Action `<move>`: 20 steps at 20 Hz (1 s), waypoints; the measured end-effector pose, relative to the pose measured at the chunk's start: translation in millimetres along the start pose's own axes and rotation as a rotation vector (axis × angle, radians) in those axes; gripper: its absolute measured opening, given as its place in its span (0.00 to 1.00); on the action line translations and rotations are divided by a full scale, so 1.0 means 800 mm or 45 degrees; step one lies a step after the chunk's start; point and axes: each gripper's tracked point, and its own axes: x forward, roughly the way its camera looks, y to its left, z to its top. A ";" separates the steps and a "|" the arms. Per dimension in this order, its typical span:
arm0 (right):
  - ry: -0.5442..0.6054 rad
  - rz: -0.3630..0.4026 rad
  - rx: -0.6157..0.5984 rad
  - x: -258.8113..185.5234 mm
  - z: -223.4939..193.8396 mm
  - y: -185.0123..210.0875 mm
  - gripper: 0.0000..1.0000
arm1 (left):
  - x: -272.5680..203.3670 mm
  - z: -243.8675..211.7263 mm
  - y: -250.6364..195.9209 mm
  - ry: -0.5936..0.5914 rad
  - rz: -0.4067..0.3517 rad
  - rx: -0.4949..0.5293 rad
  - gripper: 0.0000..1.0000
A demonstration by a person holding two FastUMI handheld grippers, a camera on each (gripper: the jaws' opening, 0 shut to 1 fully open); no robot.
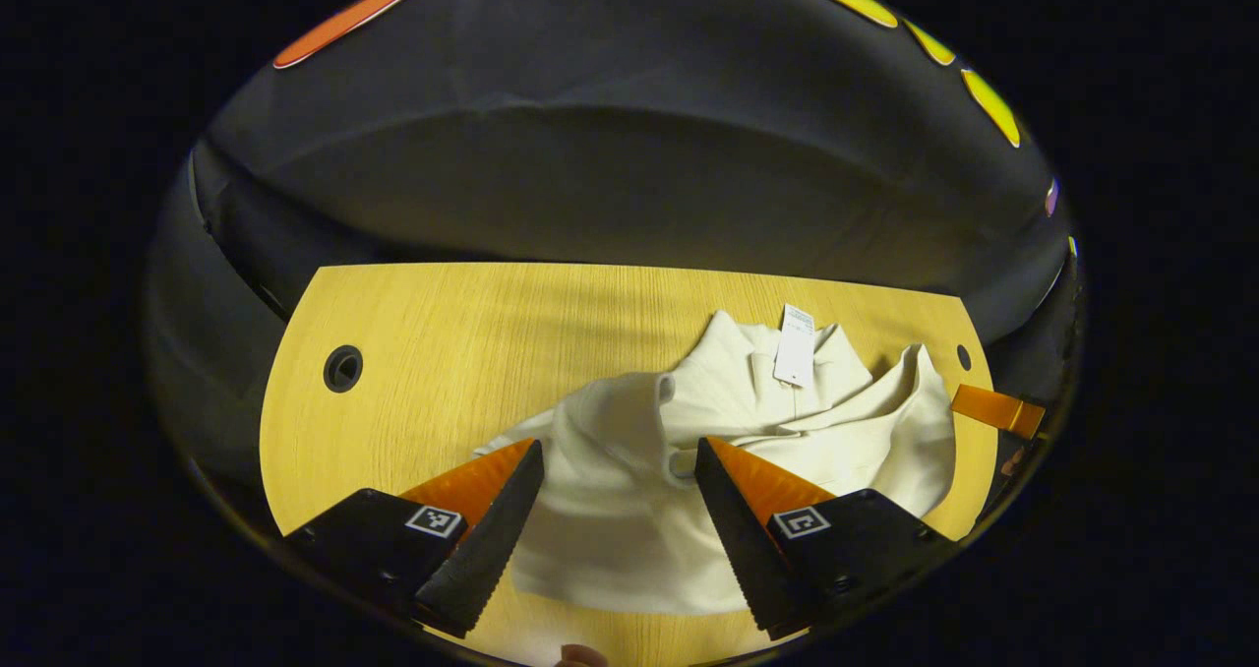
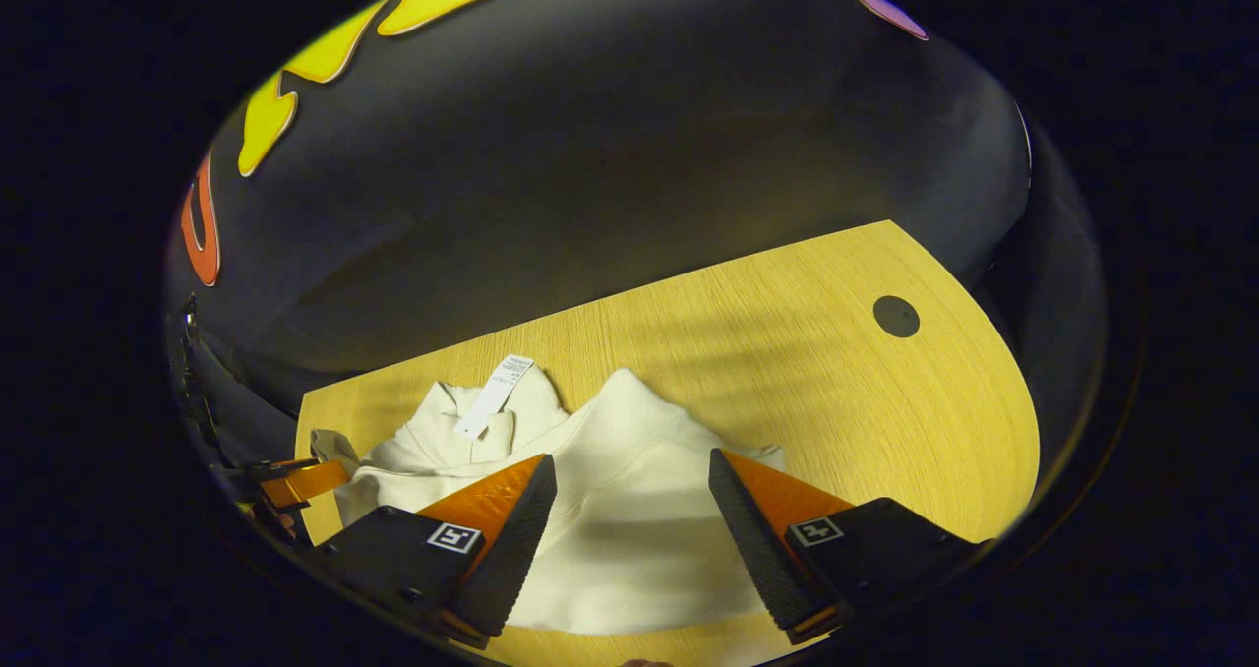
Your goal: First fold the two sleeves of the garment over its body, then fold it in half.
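So the cream garment (image 1: 629,490) is lying on the wooden table (image 1: 443,352) with both sleeves already flopped over its body, collar and white tag (image 1: 795,344) up toward 12 o'clock in the left gripper view. Left gripper (image 1: 618,485) hangs over it spread wide, pinching nothing. Right gripper (image 2: 631,500) is the same, jaws apart above the cloth, with the other gripper (image 2: 300,482) peeking in at 9 o'clock.
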 end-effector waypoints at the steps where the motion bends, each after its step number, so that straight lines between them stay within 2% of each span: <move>1: -0.006 -0.001 -0.015 -0.006 -0.003 0.001 0.97 | -0.012 0.002 0.001 -0.026 -0.002 0.002 1.00; 3: -0.026 -0.010 -0.057 -0.038 -0.008 0.005 0.97 | -0.044 0.005 0.006 -0.091 0.018 0.013 0.99; 4: -0.039 -0.006 -0.077 -0.057 -0.010 0.010 0.93 | -0.064 0.005 0.007 -0.131 0.029 0.011 0.99; 5: -0.066 0.003 -0.097 -0.078 -0.009 0.016 0.97 | -0.085 0.007 0.005 -0.174 0.028 0.003 0.99; 6: -0.098 0.016 -0.116 -0.102 -0.007 0.023 0.97 | -0.105 0.006 0.009 -0.213 0.031 -0.006 0.99; 7: -0.132 0.026 -0.143 -0.128 -0.007 0.029 0.93 | -0.130 0.003 0.013 -0.254 0.041 -0.018 0.99; 8: -0.173 0.040 -0.177 -0.156 -0.004 0.036 0.97 | -0.157 0.000 0.015 -0.308 0.047 -0.032 0.99; 12: -0.392 0.060 -0.302 -0.275 0.009 0.054 0.97 | -0.253 -0.010 0.002 -0.486 0.099 -0.028 0.99; 13: -0.453 0.066 -0.318 -0.304 0.012 0.054 0.93 | -0.276 -0.013 -0.003 -0.532 0.092 -0.027 0.99; 14: -0.510 0.071 -0.330 -0.333 0.013 0.054 0.97 | -0.301 -0.015 -0.003 -0.585 0.098 -0.022 0.98; 18: -0.682 0.085 -0.369 -0.432 0.002 0.046 0.97 | -0.389 -0.020 0.011 -0.800 0.153 -0.005 0.98; 20: -0.752 0.067 -0.371 -0.466 -0.006 0.029 0.97 | -0.426 -0.032 0.010 -0.864 0.150 -0.014 0.98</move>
